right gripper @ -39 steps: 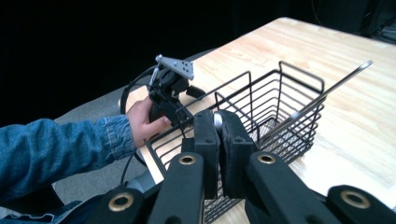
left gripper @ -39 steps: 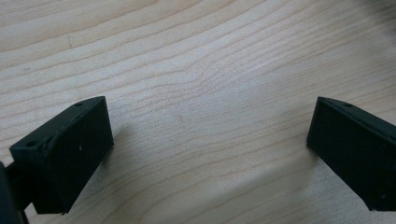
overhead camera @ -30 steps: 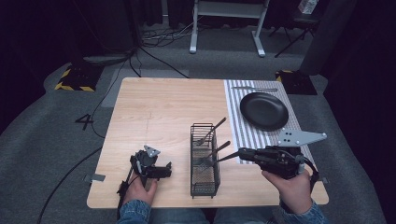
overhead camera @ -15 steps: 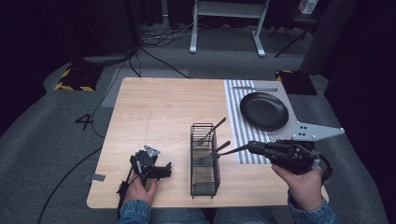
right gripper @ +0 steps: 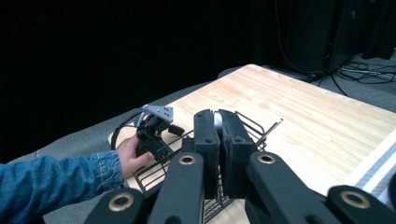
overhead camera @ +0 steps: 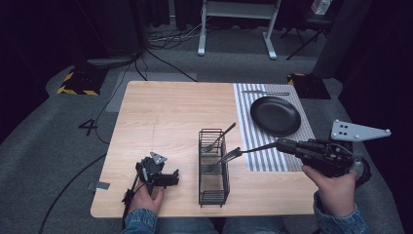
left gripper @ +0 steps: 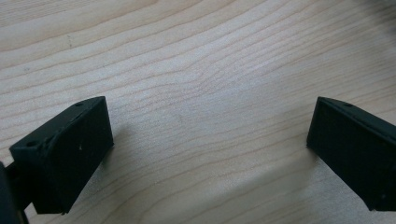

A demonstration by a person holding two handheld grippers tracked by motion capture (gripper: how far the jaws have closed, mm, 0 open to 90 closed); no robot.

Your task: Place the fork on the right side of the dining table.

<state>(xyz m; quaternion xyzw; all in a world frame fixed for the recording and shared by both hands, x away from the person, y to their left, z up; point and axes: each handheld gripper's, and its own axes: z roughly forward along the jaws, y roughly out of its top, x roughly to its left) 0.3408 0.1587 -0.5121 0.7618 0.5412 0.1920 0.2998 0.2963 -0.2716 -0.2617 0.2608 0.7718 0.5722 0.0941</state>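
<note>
Dark studio floor with cables all around, wooden table point(overhead camera: 170, 117) in the middle, striped mat point(overhead camera: 265, 146) on its right side with a black plate point(overhead camera: 275, 115) on it and a knife point(overhead camera: 265, 92) lying past the plate's far edge. Black wire basket point(overhead camera: 213, 168) stands near the front edge, one fork point(overhead camera: 216, 139) leaning inside. Right gripper point(overhead camera: 282, 144) is clamped on the handle of a second fork point(overhead camera: 234, 154), held level with the tines over the basket rim, probably so it clears the wires; whether it is going in or coming out I cannot tell. In the right gripper view its jaws are pressed together on a thin bit of metal. Left gripper point(overhead camera: 168, 178) rests on bare wood beside the basket, jaws wide apart with nothing between them, looks parked out of the way.
</note>
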